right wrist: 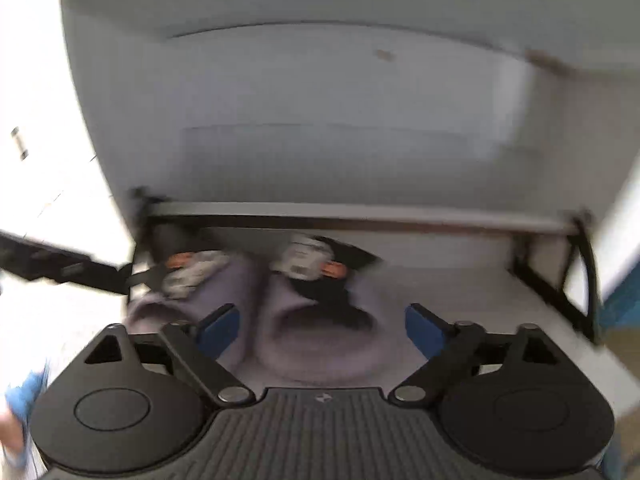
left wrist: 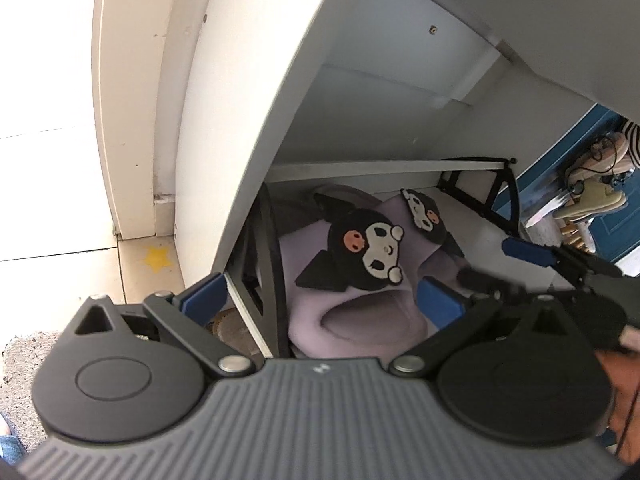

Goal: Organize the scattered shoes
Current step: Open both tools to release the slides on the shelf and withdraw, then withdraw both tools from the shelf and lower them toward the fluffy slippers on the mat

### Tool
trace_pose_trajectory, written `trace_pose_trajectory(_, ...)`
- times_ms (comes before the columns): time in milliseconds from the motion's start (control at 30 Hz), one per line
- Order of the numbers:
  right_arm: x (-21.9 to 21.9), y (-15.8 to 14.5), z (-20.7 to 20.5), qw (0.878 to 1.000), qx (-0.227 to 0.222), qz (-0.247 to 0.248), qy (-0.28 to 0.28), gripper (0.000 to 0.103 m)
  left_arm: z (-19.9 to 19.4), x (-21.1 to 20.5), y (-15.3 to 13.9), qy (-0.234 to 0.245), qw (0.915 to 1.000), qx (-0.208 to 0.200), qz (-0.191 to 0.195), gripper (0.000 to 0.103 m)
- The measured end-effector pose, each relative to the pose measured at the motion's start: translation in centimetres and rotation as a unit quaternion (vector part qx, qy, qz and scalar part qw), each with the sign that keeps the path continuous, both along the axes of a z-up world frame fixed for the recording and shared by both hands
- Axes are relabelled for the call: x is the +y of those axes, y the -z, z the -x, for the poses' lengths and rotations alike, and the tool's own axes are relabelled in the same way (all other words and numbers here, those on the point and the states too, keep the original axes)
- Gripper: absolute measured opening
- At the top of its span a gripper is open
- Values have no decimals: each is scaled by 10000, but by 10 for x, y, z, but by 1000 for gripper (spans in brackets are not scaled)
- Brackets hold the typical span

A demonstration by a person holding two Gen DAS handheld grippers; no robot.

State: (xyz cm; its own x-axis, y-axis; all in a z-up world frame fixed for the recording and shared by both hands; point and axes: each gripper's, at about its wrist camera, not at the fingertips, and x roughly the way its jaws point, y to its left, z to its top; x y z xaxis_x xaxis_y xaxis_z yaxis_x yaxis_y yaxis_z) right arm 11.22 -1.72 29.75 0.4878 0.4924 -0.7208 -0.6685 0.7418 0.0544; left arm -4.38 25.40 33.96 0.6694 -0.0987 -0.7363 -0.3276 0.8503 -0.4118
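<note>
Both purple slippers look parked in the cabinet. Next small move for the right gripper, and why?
Probably back the right gripper straight out. Its jaws are open, clear of the right slipper, which lies beside the left slipper on the shelf. Nothing is held.

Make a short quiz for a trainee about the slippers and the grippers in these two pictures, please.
1. True or false: the lilac slippers lie on the floor outside the shoe cabinet.
2. What decorates the slippers? A) black cartoon faces B) green stripes C) red laces
3. Fill in the missing word: the jaws of the right gripper stand ____ on either side of one slipper.

Key: 1 false, both lie inside the cabinet's compartment, side by side. 2 A. 3 open.
</note>
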Motion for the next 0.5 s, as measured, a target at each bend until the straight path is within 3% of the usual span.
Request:
trace_pose_trajectory(100, 0, 16, -16, 9993, 334, -111, 96, 61, 0, 3, 1, -51, 10000, 5, -30, 103)
trace_pose_trajectory(233, 15, 24, -11, 9995, 150, 281, -79, 60, 0, 12, 1, -165, 9998, -26, -71, 103)
trace_pose_trajectory(300, 16, 16, -2, 9996, 43, 206, -182, 60, -2, 16, 0, -190, 9998, -68, -82, 103)
trace_pose_trajectory(400, 18, 2, 20, 9960, 21, -112, -888, 62, -3, 20, 0, -225, 9997, -101, -19, 103)
trace_pose_trajectory(500, 36, 7, 28, 9939, -96, 166, -1088, 61, -4, 20, 0, -203, 9997, -96, 52, 103)
